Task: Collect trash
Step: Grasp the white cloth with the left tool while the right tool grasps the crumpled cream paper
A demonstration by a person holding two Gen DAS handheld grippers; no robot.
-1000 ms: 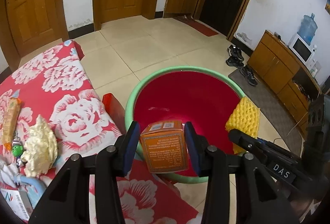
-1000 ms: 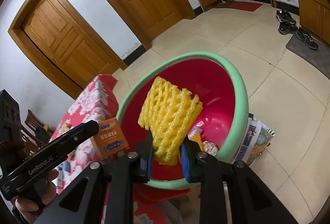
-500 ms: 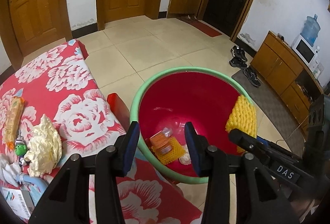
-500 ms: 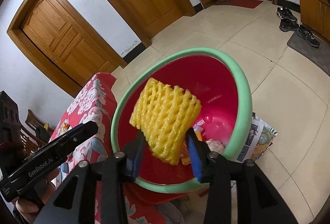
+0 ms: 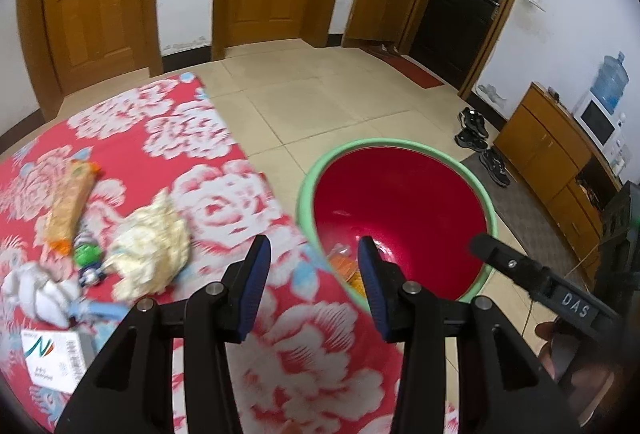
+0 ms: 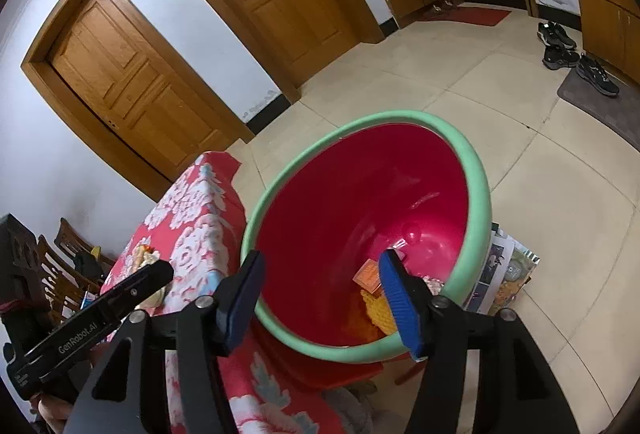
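Note:
A red basin with a green rim [image 5: 400,144] [image 6: 472,174] stands beside the red floral table [image 5: 208,202]. Inside it lie an orange box [image 6: 367,274] and yellow foam netting [image 6: 380,308]. My left gripper [image 5: 311,282] is open and empty, above the table edge next to the basin. My right gripper [image 6: 320,298] is open and empty over the basin's near rim. On the table lie a crumpled cream paper wad [image 5: 150,250], an orange snack wrapper [image 5: 70,202], a small green toy [image 5: 86,258], white tissue [image 5: 34,290] and a white box [image 5: 52,358].
The basin sits on a red stool [image 6: 320,374]. Magazines [image 6: 504,274] lie on the tiled floor beside it. Shoes [image 5: 476,134] and a wooden cabinet [image 5: 552,162] stand at the right wall. Wooden chairs [image 6: 60,254] stand behind the table.
My left gripper let the orange box drop into the basin and swung left over the table. My right gripper opened and let the yellow netting fall into the basin.

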